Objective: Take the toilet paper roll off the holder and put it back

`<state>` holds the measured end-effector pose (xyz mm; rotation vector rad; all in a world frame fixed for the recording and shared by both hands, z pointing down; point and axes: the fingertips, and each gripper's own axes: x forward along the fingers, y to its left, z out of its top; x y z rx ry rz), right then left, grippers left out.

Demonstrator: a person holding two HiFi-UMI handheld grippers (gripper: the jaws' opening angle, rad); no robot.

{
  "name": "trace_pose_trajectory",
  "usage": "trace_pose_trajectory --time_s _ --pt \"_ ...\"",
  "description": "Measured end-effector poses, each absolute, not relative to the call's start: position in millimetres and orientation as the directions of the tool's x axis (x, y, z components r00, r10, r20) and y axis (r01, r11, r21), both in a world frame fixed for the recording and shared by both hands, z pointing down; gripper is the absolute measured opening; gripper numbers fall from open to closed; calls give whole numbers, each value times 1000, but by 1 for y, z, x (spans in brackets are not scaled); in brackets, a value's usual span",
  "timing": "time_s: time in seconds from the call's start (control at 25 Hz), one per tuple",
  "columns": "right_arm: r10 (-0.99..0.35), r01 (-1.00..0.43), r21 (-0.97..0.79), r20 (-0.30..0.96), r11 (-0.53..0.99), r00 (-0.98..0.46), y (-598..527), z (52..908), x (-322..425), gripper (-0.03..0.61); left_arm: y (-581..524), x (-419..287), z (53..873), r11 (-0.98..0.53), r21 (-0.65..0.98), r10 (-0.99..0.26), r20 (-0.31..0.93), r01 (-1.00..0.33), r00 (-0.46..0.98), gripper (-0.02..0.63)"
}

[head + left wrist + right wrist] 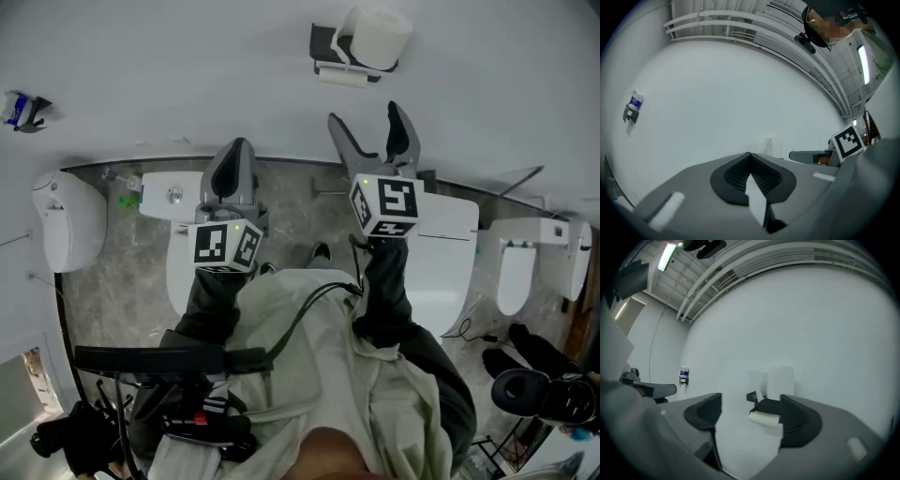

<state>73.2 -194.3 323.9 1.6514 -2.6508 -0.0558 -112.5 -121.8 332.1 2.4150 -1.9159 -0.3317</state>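
Note:
A white toilet paper roll [377, 36] stands upright on top of a black wall holder [326, 45], with a thin white cylinder [342, 77] lying along the holder's lower edge. My right gripper [375, 131] is below it, apart from it, open and empty. In the right gripper view the roll [781, 380] and holder [765, 405] show ahead between the spread jaws of the right gripper [750, 414], a little right of centre. My left gripper [234, 161] is shut with nothing in it, lower and to the left. In its own view the left gripper [750, 161] faces bare white wall.
A white wall fills the upper part of the head view, with a small blue and white fixture [19, 108] at the far left. Below stand white toilets [183, 253] [445, 258] on a grey marbled floor. A black shoe [544, 394] lies at the lower right.

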Motion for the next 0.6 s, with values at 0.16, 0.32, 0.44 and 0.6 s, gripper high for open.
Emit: trace_pose_trajectory --time_s 0.16,0.32,0.44,0.6 --pt "-896 -902 33 -104 431 -432 -154 311 80 2 -113 -105 332 -284 165 -955 -139 -945 263 5" --pt "-931 -935 6 -93 355 -354 -136 320 96 0 -102 -99 330 -334 160 -938 -151 -929 311 5" --pt "-941 -943 6 -59 334 -334 -124 331 100 0 -96 -93 331 -359 158 -929 -150 -920 337 5" --pt "-946 -947 26 -36 321 -322 -117 337 101 0 -92 -85 334 -381 158 -922 -140 -911 361 5"
